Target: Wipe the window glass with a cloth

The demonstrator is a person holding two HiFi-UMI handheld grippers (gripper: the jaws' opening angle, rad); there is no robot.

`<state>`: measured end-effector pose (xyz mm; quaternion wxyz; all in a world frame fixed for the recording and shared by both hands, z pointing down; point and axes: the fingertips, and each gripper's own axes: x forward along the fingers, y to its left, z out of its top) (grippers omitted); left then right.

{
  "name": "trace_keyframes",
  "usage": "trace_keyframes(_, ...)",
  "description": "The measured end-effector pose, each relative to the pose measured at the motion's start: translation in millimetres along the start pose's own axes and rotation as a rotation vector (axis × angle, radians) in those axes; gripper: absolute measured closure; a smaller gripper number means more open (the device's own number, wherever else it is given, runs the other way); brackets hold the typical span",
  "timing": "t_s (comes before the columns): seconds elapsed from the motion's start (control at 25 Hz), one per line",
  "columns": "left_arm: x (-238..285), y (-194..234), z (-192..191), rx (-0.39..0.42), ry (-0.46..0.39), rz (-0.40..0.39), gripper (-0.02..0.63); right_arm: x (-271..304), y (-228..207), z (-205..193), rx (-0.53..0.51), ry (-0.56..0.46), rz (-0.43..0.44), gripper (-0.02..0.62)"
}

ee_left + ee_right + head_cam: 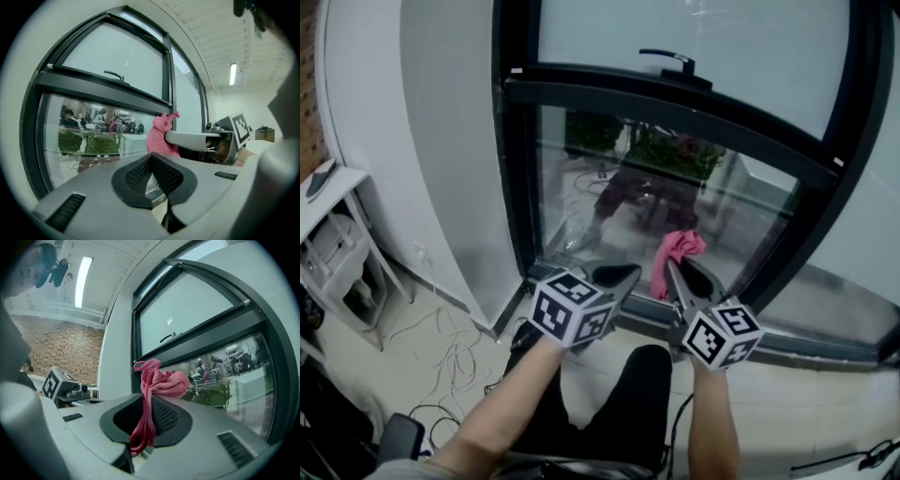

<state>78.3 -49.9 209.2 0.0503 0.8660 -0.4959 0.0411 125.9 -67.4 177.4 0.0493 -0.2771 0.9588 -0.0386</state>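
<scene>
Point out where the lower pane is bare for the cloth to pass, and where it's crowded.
Bare: the lower pane between the left frame and the cloth, below the crossbar. Crowded: the pane's bottom edge, where the right claw grips the cloth beside the shut left claw.

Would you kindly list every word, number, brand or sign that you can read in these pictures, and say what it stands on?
None: no view shows readable words, numbers or brands.
The marker cube on the left gripper and the one on the right gripper carry only black-and-white square patterns.
Pink cloth: no label visible.
Reflections in the window glass: too blurred to read.
</scene>
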Motion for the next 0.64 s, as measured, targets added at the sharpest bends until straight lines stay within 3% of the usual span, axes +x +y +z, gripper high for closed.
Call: trace_keyframes(0.64, 3.1, -7.5, 1.4, 0.005, 0.006, -0.006, 0.603, -2.1, -0.4, 2.8, 0.007, -0.013, 0.005, 0.540)
